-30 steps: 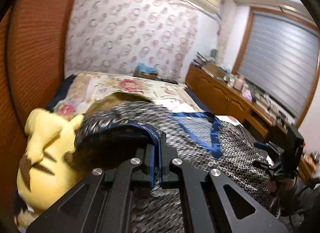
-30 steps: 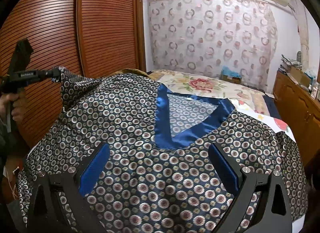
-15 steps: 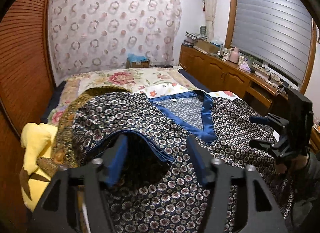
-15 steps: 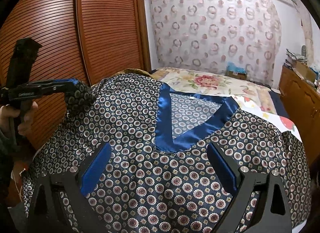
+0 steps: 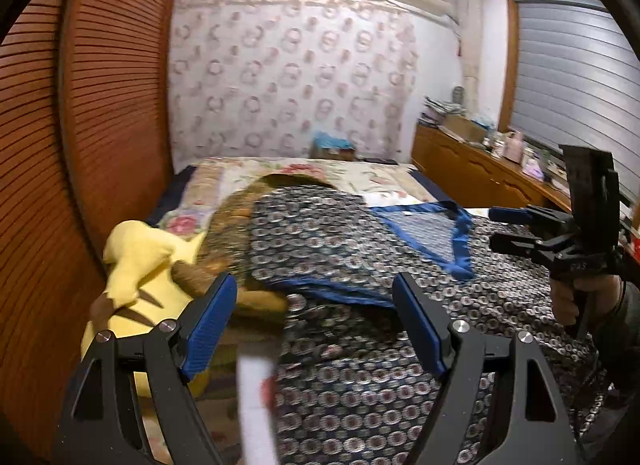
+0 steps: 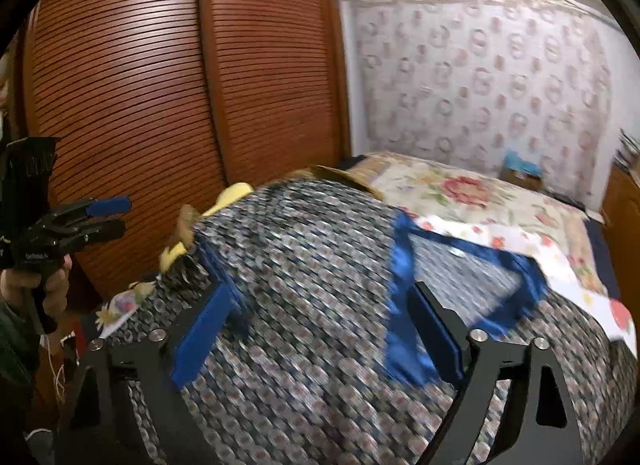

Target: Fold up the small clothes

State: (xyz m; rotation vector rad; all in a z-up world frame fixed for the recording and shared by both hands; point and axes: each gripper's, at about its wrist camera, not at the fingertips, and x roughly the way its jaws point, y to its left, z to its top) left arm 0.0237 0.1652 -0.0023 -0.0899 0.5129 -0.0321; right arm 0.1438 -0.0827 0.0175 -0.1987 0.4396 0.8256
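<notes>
Left claw point(image 5: 314, 319) we are opening, nothing between its pads; right claw point(image 6: 324, 325) we are closing, gripping nothing. Our patterned satin top point(image 6: 312, 265) lies spread across the bed point(image 6: 460, 189), beside a yellow plush point(image 5: 140, 261).

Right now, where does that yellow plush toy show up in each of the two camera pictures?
Left wrist view: the yellow plush toy fills the lower left, beside the patterned garment.
Right wrist view: only a yellow sliver peeks over the garment's left edge, by the wardrobe.
Shared landmark: the garment's blue V-neck trim.
</notes>
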